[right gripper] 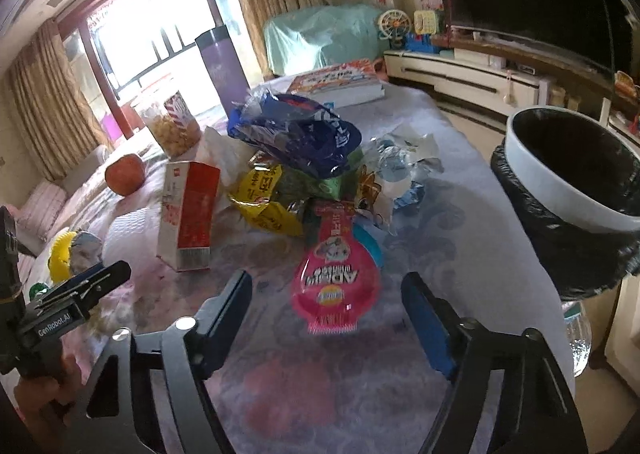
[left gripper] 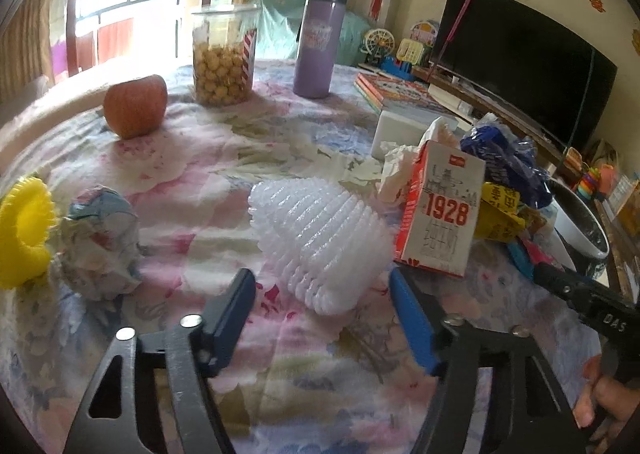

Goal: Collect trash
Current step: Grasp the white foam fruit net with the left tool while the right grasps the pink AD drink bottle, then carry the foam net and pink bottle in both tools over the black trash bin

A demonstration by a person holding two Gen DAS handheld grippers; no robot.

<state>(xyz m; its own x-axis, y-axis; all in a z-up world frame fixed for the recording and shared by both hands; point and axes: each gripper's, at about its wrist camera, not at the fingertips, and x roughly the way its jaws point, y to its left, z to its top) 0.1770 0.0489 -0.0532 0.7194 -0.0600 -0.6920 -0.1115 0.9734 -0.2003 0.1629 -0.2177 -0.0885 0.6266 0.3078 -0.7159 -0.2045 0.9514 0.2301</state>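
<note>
My left gripper [left gripper: 322, 286] is open and empty, its blue pads either side of the near end of a white foam fruit net [left gripper: 320, 242] on the flowered tablecloth. A red-and-white 1928 milk carton [left gripper: 440, 214] stands right of it, also in the right wrist view [right gripper: 188, 210]. My right gripper [right gripper: 326, 290] is open and empty, just short of a pink snack wrapper [right gripper: 334, 282]. Behind it lie a yellow wrapper [right gripper: 264, 198], a blue bag [right gripper: 304, 134] and a crumpled clear wrapper [right gripper: 400, 162]. A crumpled paper ball [left gripper: 100, 242] lies at left.
A bin with a black liner [right gripper: 576, 190] stands at the table's right edge. An apple [left gripper: 136, 106], a snack jar [left gripper: 224, 58], a purple flask [left gripper: 318, 42], books [left gripper: 400, 94], a white box [left gripper: 400, 132] and a yellow foam ring [left gripper: 24, 230] sit on the table. A TV [left gripper: 524, 66] is beyond.
</note>
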